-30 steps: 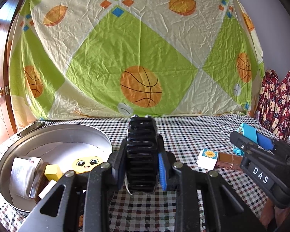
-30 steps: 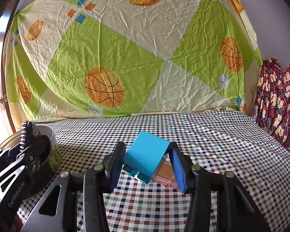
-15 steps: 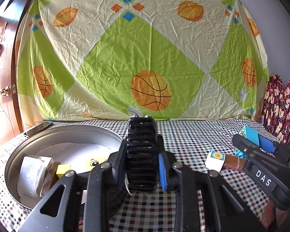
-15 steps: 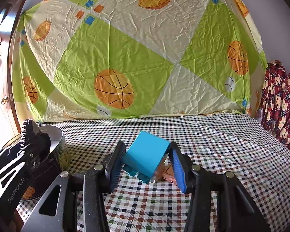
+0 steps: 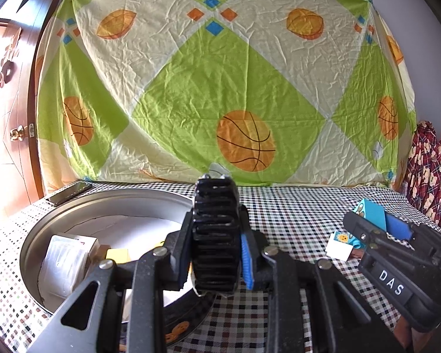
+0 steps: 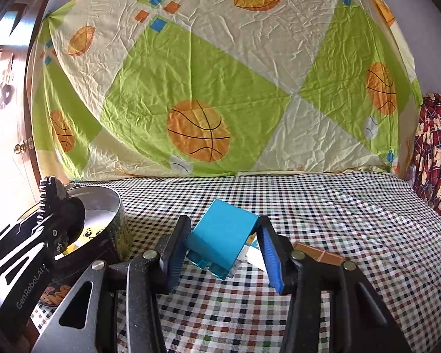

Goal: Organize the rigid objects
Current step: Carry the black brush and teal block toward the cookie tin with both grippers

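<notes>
Several items already lie in the round tin [image 5: 173, 203]; left gripper [image 5: 216, 244] jaws clamp a black gear [image 5: 216, 229], right gripper [image 6: 223, 247] jaws clamp a blue block [image 6: 222, 241], both unplaced; small pieces remain on the checked cloth [image 6: 323, 211].

On my left, a round tin [image 5: 56, 214] sits on the checked tablecloth [image 6: 323, 206], with a phone [image 5: 69, 192] behind it. To its right lies a small card [image 5: 339, 245]. A patterned sheet [image 5: 220, 88] hangs behind.

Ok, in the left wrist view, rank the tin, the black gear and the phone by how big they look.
1. Tin, widest.
2. Black gear, but it is clamped in the left gripper right at the camera, so nearness inflates it.
3. Phone, smallest, farthest away.
</notes>
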Available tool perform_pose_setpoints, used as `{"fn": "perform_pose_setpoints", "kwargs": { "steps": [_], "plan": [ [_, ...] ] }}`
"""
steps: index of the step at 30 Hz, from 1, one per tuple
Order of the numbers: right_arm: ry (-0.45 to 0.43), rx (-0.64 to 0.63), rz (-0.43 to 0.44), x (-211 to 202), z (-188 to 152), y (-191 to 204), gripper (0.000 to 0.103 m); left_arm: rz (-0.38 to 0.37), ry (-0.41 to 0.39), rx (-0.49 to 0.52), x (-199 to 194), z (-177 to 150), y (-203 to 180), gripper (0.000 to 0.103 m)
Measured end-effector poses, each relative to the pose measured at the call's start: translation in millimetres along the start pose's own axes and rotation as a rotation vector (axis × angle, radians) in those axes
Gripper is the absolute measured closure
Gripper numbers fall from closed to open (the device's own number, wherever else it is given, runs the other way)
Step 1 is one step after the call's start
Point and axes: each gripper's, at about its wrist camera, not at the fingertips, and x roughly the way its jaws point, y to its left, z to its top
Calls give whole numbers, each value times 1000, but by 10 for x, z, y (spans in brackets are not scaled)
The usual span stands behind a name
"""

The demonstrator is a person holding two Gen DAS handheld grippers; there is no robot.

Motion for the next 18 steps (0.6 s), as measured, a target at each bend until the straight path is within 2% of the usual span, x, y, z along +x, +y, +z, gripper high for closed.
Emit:
{"fn": "perform_pose_setpoints", "kwargs": {
  "steps": [18],
  "plan": [
    [4, -58, 56, 41, -30, 435, 53, 28, -10, -48, -60, 6, 305, 76]
  ]
}}
